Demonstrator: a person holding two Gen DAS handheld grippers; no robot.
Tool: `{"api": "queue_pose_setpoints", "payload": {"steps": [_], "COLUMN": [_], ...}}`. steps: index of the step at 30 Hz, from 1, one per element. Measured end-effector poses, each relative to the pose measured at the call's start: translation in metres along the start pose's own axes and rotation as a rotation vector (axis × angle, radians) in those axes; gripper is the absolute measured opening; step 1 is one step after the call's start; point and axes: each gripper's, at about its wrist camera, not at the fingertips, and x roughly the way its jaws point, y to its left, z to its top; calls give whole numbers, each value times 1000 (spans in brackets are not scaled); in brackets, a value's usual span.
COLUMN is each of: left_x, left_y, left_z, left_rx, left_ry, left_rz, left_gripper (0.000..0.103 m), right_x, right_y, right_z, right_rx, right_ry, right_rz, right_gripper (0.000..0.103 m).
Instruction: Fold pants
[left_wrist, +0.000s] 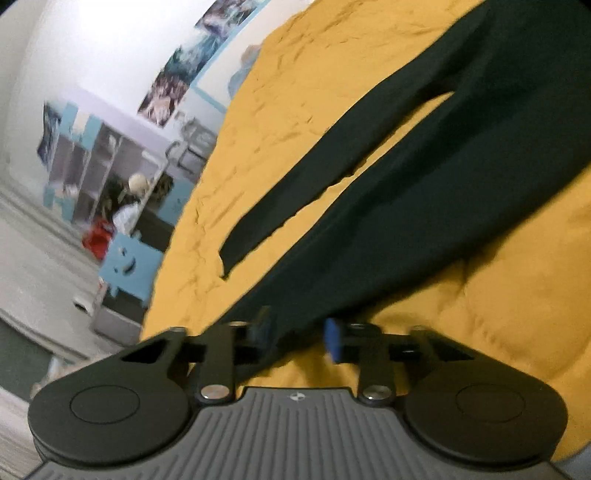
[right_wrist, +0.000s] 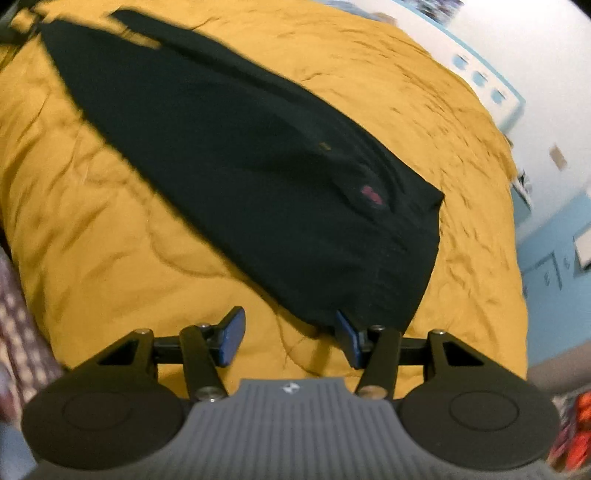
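A mustard-yellow quilted bedspread (right_wrist: 424, 110) fills most of both views, rumpled into shallow creases. In the right wrist view its far edge curves off ahead and to the right of the gripper, meeting a white wall with pale blue trim (right_wrist: 480, 79); wide bare bedspread lies on the gripper's left and beyond the garment on its right. In the left wrist view the bedspread's edge drops away to the left of the gripper, with pale floor (left_wrist: 33, 266) and a blurred blue-and-grey shelf unit (left_wrist: 92, 158) beyond it.

The dark pants (right_wrist: 236, 155) lie flat on the bedspread. From the right gripper they stretch ahead and to the left, the waistband end nearest, its edge running ahead and rightward, with a small red mark (right_wrist: 371, 195) near it. From the left gripper the two legs (left_wrist: 424, 177) run ahead and to the right, a narrow wedge of yellow showing between them; the nearer leg's hem reaches down between the gripper's pads.

The right gripper (right_wrist: 290, 338) is spread wide; its right pad touches the waistband corner, its left pad stands over bare bedspread, nothing pinched.

The left gripper (left_wrist: 297, 332) is parted with the hem cloth lying in the gap; the blur keeps me from telling whether the pads press it.
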Motion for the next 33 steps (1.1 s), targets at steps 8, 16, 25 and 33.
{"api": "queue_pose_setpoints", "payload": {"steps": [8,16,25,33], "left_x": [-6,-13,-13,31], "left_y": [16,36,71,99], "left_z": [12,29,70,134], "left_rx": [-183,-339,-447,-510], "left_ry": [57,97,70,54], "left_rz": [6,-9,0,5], "left_gripper": [9,4,2,1], "right_x": [10,10,-3,44], "right_y": [18,13,-60,-143], "right_z": [-14,-17,38,111], "right_rx": [-283,-338,-92,76], "right_ry": [-23,-83,-186,-191], "right_rz": [-176,-257,-255,-237], "right_gripper": [47,0,0,0]}}
